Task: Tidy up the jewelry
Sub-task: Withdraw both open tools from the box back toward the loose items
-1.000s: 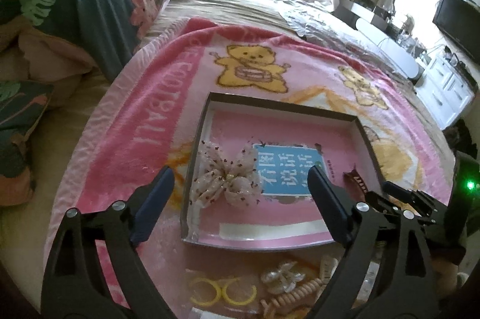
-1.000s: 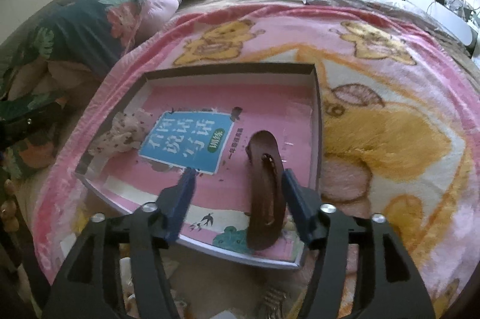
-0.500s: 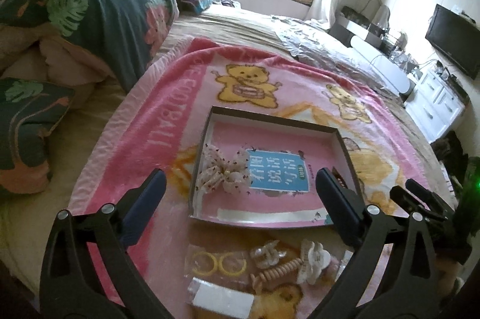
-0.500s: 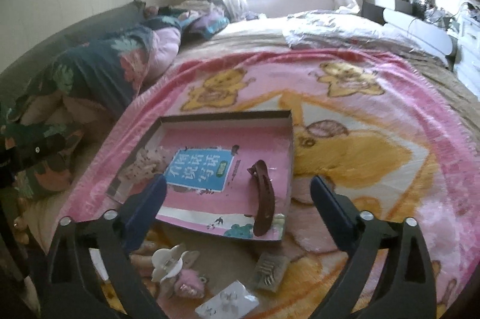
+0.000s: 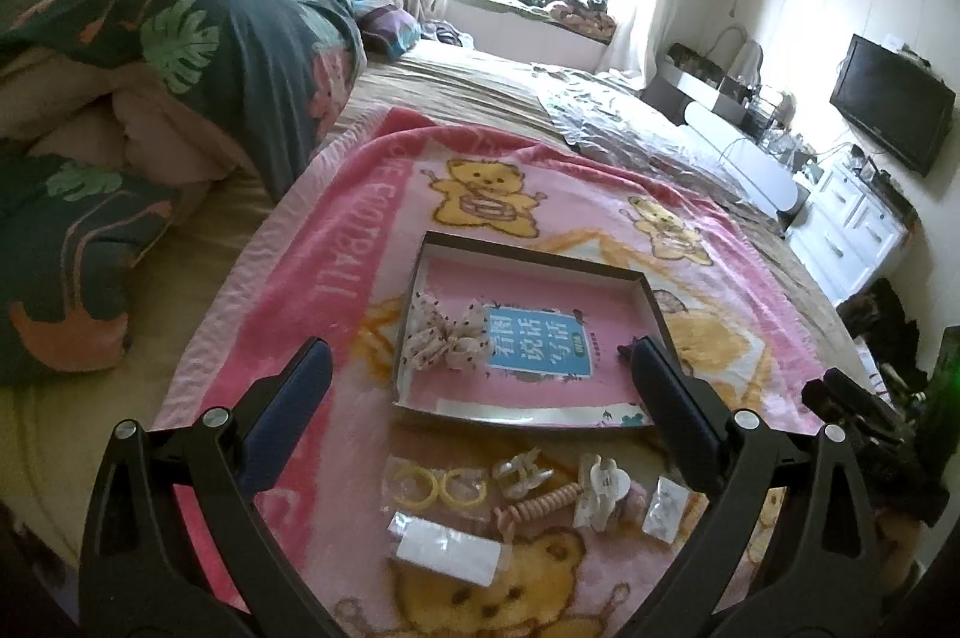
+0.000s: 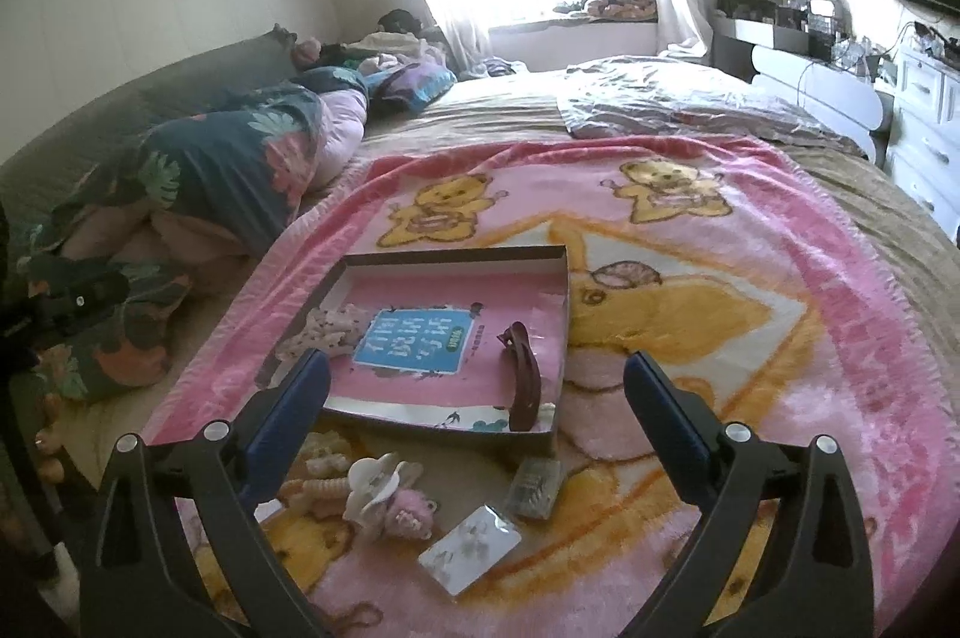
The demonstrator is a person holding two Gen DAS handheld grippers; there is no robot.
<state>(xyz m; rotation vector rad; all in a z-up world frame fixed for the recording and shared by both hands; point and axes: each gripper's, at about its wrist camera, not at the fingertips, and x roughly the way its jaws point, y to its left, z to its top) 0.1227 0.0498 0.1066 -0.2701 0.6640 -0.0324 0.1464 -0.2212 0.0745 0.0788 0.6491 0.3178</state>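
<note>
- The left gripper (image 5: pixel 477 380) hovers above the pink bear-print blanket (image 5: pixel 336 278), its blue-padded fingers (image 5: pixel 288 398) spread wide apart and holding nothing.
- The right gripper (image 6: pixel 477 392) hangs over the same blanket, jaws likewise spread wide with nothing between them.
- A shallow box lid (image 5: pixel 528 254) lies flat on the blanket; its pink floor carries a blue label with Chinese characters (too small to read).
- Inside the lid, against its left side, sits a cream spotted fabric bow (image 5: pixel 444 344).
- A brown hair clip (image 6: pixel 525 377) lies inside the lid near its right wall, seen clearly from the right wrist view.
- The remaining pieces lie on the blanket just in front of the lid's near edge: two yellow rings (image 5: pixel 438 485) side by side, a clear claw clip (image 5: pixel 519 473), a peach spiral hair tie (image 5: pixel 540 506), a white claw clip (image 5: pixel 600 491) and a small pink furry item (image 6: pixel 411 509).
- Nearby are a flat white packet (image 5: pixel 447 551), a small clear bag (image 5: pixel 666 509) and a small comb-like clip (image 6: pixel 534 479).
- A dark leaf-print quilt (image 5: pixel 198 50) is heaped on the bed to the left.
</note>
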